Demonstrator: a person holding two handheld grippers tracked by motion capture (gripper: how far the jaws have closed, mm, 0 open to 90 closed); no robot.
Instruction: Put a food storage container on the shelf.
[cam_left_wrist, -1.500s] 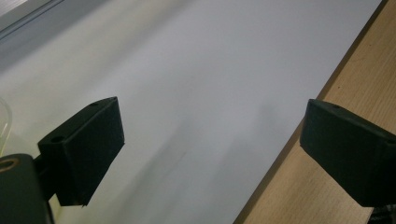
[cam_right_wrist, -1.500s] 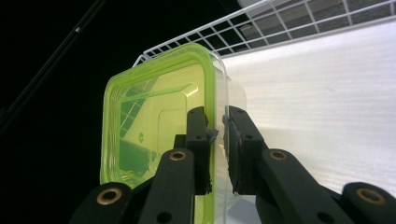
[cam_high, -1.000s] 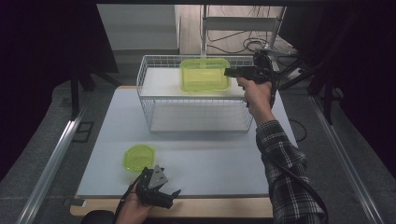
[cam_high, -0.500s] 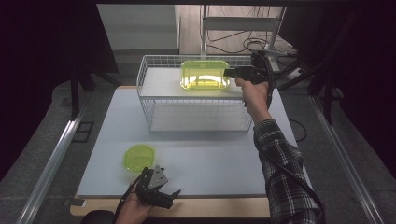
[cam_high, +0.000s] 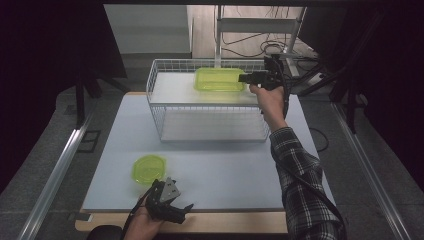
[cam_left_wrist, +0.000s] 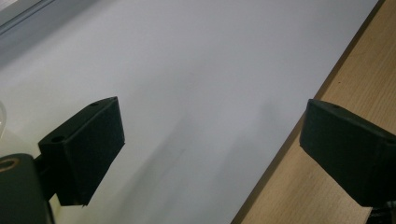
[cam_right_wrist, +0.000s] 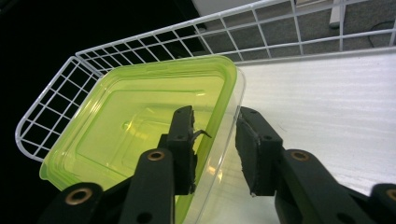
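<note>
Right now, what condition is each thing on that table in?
Green rectangular container: upright, lidless, resting in the wire basket.
Right gripper: jaws just opening, astride the container's wall, pads off it.
Left gripper: open, holding nothing.
Green hexagonal lid: lying flat on the white mat.

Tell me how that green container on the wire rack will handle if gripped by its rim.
The container looks thin, clear plastic, so probably light and a bit flexible at the rim. Its glossy wall may slip between pads. It seems empty and low, sitting flat on the rack, so unlikely to tip.
</note>
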